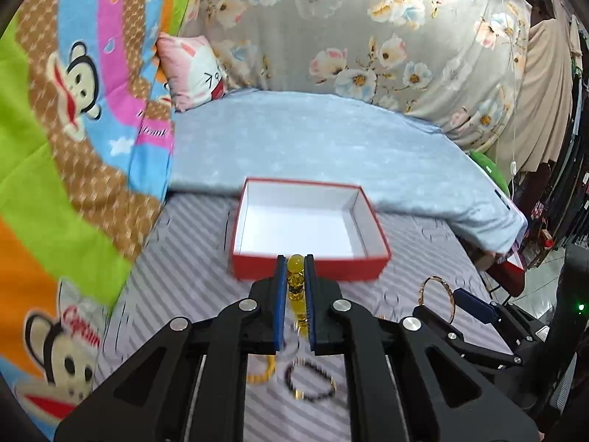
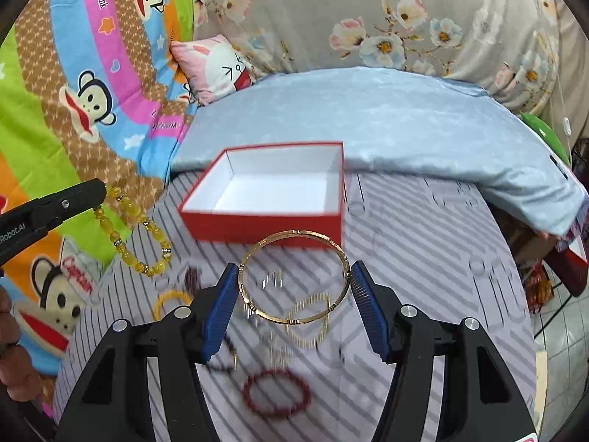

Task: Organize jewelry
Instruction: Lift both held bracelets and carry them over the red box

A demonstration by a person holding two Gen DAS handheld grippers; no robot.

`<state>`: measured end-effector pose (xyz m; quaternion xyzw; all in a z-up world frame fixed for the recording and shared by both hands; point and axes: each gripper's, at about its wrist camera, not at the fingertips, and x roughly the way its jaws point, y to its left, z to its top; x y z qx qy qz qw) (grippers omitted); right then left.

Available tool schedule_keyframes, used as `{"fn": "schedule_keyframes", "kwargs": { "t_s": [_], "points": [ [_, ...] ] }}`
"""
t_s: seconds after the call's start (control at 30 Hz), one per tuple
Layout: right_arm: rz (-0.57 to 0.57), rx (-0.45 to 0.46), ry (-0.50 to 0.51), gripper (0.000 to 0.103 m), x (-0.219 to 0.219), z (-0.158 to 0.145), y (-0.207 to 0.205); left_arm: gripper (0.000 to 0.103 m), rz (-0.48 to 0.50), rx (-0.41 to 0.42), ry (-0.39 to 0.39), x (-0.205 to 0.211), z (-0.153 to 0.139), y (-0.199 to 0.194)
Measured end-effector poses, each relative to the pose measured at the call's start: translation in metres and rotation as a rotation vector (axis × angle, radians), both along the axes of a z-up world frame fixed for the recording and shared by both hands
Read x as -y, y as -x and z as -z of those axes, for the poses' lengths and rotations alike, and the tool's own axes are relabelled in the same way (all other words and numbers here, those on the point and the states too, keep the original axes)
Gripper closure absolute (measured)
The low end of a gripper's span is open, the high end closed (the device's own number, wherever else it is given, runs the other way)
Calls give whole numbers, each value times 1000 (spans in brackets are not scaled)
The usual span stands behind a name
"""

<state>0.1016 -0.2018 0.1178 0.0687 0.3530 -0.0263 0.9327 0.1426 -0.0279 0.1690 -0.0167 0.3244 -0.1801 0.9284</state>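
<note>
Striped bedsheet (image 2: 423, 228) near; blue quilt (image 1: 331, 147) folded beyond; floral curtain (image 1: 368, 18) hung far; tiled floor (image 2: 559, 331) seen right.

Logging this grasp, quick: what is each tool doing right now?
Left tool: shut on the yellow glass-bead bracelet.
Right tool: shut on the thin gold metal bangle.

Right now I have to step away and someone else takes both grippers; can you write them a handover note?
Left gripper: shut on the yellow beaded bracelet, lifted.
Right gripper: shut on the thin gold bangle, held across its width.
Red cardboard box with white inside: open on the striped sheet, nothing in it yet.
Left: drop both pieces in, then collect the dark red bead bracelet, small yellow ring bracelet and other pieces on the sheet.
</note>
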Motion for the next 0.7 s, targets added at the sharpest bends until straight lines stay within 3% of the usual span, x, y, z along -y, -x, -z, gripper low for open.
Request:
{"fn": "schedule_keyframes", "kwargs": {
  "t_s": [0.17,0.37,0.7],
  "points": [
    [-15,17,34,43,1,-6,-67,94,11,-15,27,16,5,-75],
    [-24,-10,39,43,12,13,-152,94,-1,-55,-2,36,38,-158],
    [-33,-77,34,43,13,53,-218,94,-16,-105,-44,52,87,-219]
  ]
}}
